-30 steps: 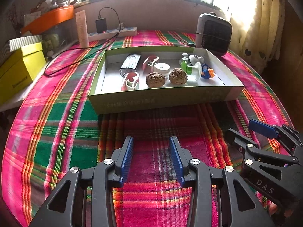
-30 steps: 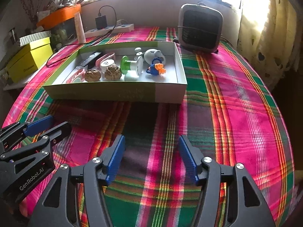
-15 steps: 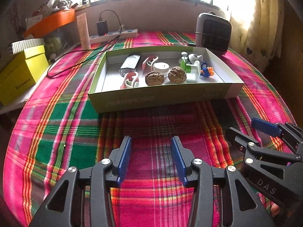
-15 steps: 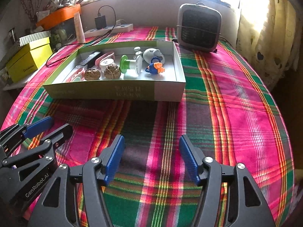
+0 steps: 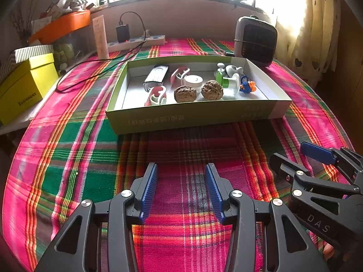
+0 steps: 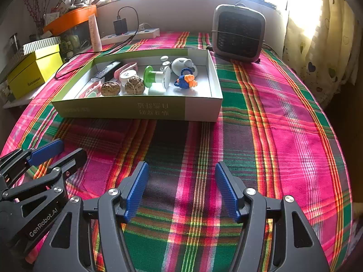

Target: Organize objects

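Note:
A shallow green cardboard box (image 5: 181, 117) (image 6: 113, 110) lies on the plaid tablecloth. It holds two walnuts (image 5: 185, 94) (image 5: 212, 90), a remote (image 5: 156, 76), a red-and-white clip (image 5: 156, 95), a white round tub (image 5: 193, 81), a green-and-white spool (image 6: 156, 77), a blue-and-orange toy (image 6: 186, 82) and a white figure (image 6: 182, 65). My left gripper (image 5: 181, 166) (image 6: 71, 148) hovers open over the cloth in front of the box, with nothing between its fingers. My right gripper (image 6: 181, 165) (image 5: 289, 151) stands open beside it, wider apart, also with nothing in it.
A grey fan heater (image 6: 238, 32) stands behind the box on the right. A power strip (image 5: 136, 43) with a charger and black cable lies at the back. A yellow box (image 5: 25, 86) sits off the table's left edge. A curtain (image 6: 322, 34) hangs on the right.
The jaws of both grippers have spread a little wider. Both hands and the things in the box stay where they were.

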Demonstrator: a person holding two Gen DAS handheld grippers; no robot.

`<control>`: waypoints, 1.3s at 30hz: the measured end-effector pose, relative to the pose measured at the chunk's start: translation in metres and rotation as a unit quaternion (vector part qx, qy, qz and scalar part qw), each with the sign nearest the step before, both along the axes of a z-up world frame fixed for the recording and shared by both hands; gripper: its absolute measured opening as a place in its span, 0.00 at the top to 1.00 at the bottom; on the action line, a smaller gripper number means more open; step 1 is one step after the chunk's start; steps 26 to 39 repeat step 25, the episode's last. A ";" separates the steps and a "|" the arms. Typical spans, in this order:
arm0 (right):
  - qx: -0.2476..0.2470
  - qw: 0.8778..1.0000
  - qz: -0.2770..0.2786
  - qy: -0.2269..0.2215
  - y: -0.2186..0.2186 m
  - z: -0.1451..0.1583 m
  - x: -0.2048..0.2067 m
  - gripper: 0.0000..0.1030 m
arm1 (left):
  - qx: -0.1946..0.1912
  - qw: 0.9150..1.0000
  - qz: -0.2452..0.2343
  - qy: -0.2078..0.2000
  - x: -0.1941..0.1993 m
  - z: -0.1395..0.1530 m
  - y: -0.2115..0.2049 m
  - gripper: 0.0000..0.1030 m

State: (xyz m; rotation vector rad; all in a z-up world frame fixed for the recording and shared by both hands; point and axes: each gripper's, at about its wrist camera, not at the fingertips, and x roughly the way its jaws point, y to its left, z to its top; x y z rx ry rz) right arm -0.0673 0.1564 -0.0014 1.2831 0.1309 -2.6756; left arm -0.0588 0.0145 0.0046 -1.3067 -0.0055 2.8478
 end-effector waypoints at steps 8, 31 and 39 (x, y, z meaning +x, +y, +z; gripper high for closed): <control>0.000 1.000 0.000 0.000 0.000 0.000 0.000 0.39 | -0.001 1.000 0.002 0.001 0.001 0.000 0.001 0.59; 0.000 1.000 0.000 0.000 0.000 0.000 0.000 0.38 | -0.001 1.000 0.002 0.001 0.002 0.000 0.001 0.59; 0.000 1.000 0.000 0.000 0.000 0.000 0.000 0.38 | -0.001 1.000 0.002 0.001 0.002 0.000 0.001 0.59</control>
